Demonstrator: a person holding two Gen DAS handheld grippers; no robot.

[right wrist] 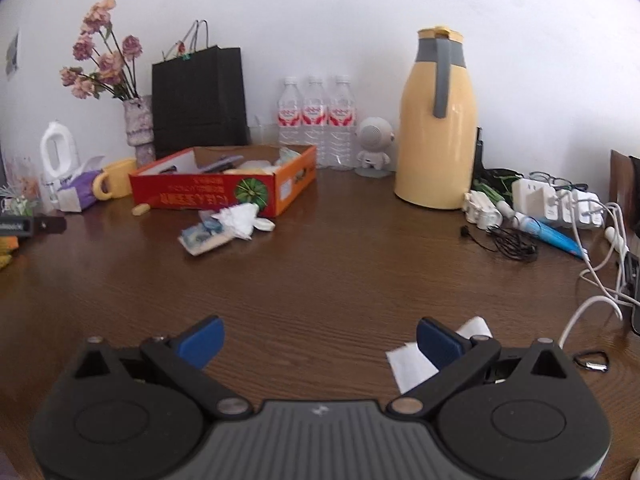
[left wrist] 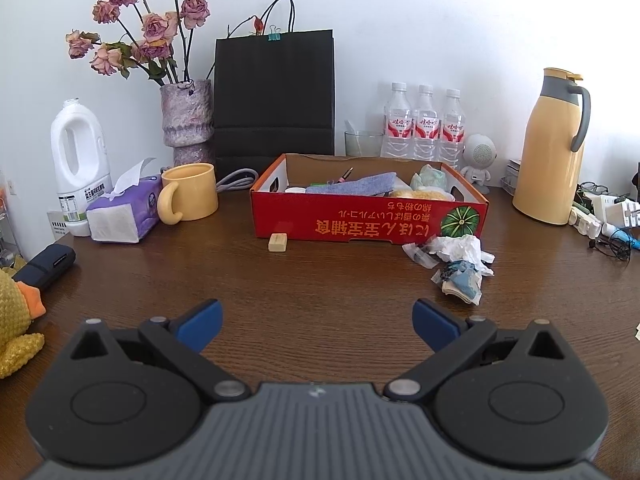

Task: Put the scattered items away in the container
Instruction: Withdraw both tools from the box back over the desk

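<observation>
A red cardboard box (left wrist: 360,224) sits at the back middle of the brown table and holds a grey cloth, a pen and some yellow and green items; it also shows in the right wrist view (right wrist: 192,196). A small beige eraser (left wrist: 278,243) lies in front of its left end. A pile of crumpled white tissue and wrappers (left wrist: 460,264) lies by its right front corner, also visible in the right wrist view (right wrist: 224,226). My left gripper (left wrist: 318,326) is open and empty, well short of the box. My right gripper (right wrist: 320,340) is open and empty, with a white paper scrap (right wrist: 412,364) under its right finger.
A yellow mug (left wrist: 192,192), tissue pack (left wrist: 120,212), white jug (left wrist: 78,160), flower vase (left wrist: 188,120), black bag (left wrist: 274,96) and three water bottles (left wrist: 424,128) line the back. A yellow thermos (right wrist: 438,120), power strips and cables (right wrist: 560,208) crowd the right. A plush duck (left wrist: 16,320) sits at the left edge.
</observation>
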